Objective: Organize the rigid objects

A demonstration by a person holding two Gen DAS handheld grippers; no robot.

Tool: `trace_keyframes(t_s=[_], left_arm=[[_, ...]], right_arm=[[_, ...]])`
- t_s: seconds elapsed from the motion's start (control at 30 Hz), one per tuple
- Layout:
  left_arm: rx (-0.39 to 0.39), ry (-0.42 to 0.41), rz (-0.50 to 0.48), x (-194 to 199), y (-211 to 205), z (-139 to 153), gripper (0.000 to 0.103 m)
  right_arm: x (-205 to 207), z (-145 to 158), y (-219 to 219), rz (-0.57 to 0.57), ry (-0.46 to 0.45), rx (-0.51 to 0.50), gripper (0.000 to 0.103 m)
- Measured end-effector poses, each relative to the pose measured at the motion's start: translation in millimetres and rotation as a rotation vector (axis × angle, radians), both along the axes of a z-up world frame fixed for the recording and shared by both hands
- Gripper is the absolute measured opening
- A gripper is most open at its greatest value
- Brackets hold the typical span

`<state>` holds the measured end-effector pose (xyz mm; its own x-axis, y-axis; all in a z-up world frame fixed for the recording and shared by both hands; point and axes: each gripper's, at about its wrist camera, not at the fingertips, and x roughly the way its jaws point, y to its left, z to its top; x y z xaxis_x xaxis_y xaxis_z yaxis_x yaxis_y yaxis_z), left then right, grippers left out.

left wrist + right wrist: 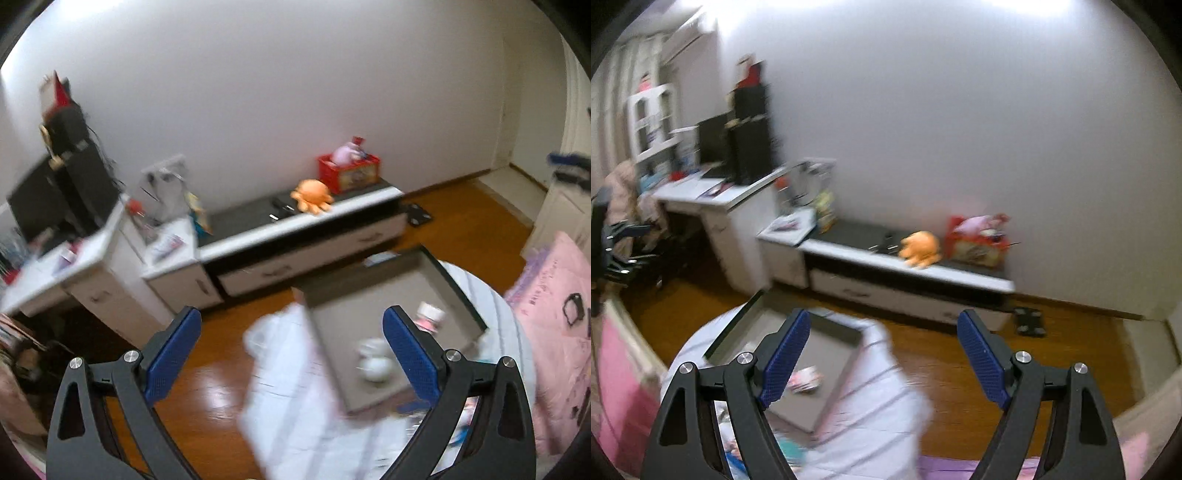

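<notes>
Both grippers we held were spread wide with nothing between their blue pads: the left gripper (291, 354) and the right gripper (882, 356) hung in the air above the work area, angled down and forward toward the far wall. Below them we saw a shallow grey tray (373, 295) with dark raised edges, resting on a round surface covered by a pale striped cloth (291, 417). Inside the tray sat a small white figure (373, 360), rounded and blurred, and just beside it a pink and white item (428, 315), partly hidden behind the left gripper's right finger. From the right wrist view we made out one pink and white item (805, 380) lying in the tray (827, 369), just beside the right gripper's left pad; motion blur kept us from telling its shape.
</notes>
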<state>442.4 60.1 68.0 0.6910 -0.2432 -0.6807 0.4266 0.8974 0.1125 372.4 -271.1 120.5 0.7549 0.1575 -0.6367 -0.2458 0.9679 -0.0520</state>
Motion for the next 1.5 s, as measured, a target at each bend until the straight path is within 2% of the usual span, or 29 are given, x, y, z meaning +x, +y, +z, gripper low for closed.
trace_keyframes(t_s=[0.1,0.17,0.27,0.37,0.5,0.67,0.8,0.97,1.03,1.3,1.5], left_arm=[[0.012,-0.006,-0.025,-32,-34,-48,0.1],[-0.026,0.007,-0.039,-56,-50,-74,0.1],[-0.111,0.015,0.001,-88,-60,-97,0.1],[-0.129,-0.004,0.047,-114,-62,-110,0.101],[-0.118,-0.029,0.142,-135,-54,-125,0.102],[-0.047,-0.061,0.255,-152,-49,-147,0.103],[-0.05,-0.036,0.27,-156,-45,-164,0.103],[-0.024,-0.024,0.279,-157,-45,-177,0.103],[-0.026,-0.016,0.278,-157,-44,-182,0.103],[-0.022,0.0,0.285,-159,-32,-196,0.103],[0.001,0.055,0.297,-164,-11,-225,0.103]], right_arm=[[-16,-65,28,0.032,0.021,0.066,0.083],[-32,-94,36,0.019,0.032,0.126,0.083],[-61,-121,47,-0.01,0.001,0.17,0.083],[-81,-130,56,-0.03,-0.025,0.184,0.083],[-108,-134,71,-0.06,-0.059,0.131,0.085],[-131,-151,79,-0.087,-0.055,0.112,0.088],[-136,-166,76,-0.106,-0.022,0.138,0.089],[-139,-181,70,-0.16,-0.017,0.113,0.09],[-139,-184,65,-0.166,-0.01,0.131,0.103],[-144,-189,62,-0.174,-0.017,0.137,0.103],[-147,-202,58,-0.185,0.027,0.124,0.103]])
